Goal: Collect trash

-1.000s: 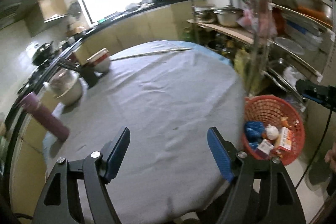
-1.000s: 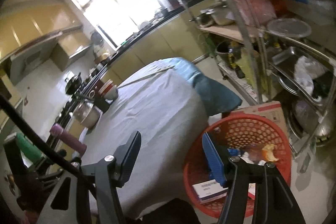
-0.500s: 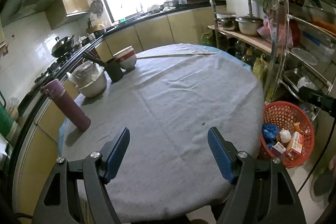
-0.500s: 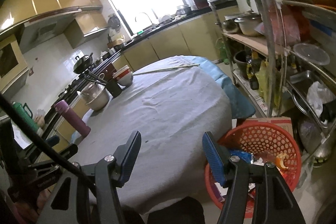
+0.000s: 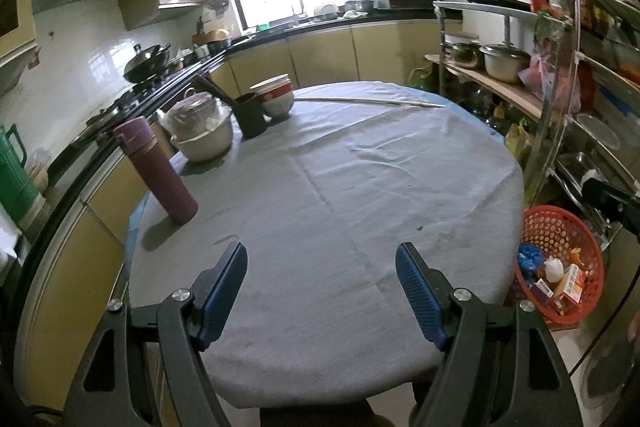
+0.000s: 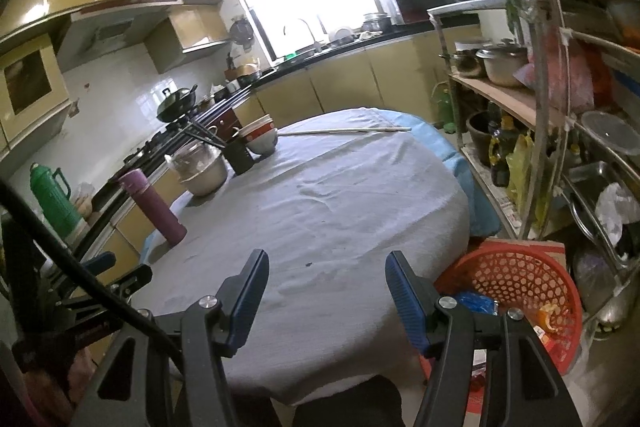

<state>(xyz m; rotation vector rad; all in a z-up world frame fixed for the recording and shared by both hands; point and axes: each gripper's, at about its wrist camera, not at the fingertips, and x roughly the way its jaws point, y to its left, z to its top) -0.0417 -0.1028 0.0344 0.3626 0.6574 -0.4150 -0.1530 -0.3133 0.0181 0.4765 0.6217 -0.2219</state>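
both grippers hang over the near edge of the round table (image 5: 332, 187), each with its jaws parted and nothing between them: the left gripper (image 5: 320, 287) and the right gripper (image 6: 326, 297) are both released and empty. the trash lies in the red basket (image 5: 560, 227) on the floor just beside the table's right edge; in it show a blue wrapper (image 5: 530, 259), a white crumple (image 5: 554, 267) and small cartons (image 5: 570, 281). the grey cloth shows no loose trash, only a few dark specks (image 6: 309, 264) too small to tell. the flask (image 5: 160, 167), pot (image 5: 202, 133), cup (image 5: 250, 115) and bowls (image 5: 276, 97) stand along the far left rim, and a thin stick (image 5: 372, 101) lies crosswise at the far edge. the basket sits right of and below both sets of fingers, nearer the right gripper, whose right finger overlaps its rim (image 6: 520, 255). by the look of it the job is nearly done.
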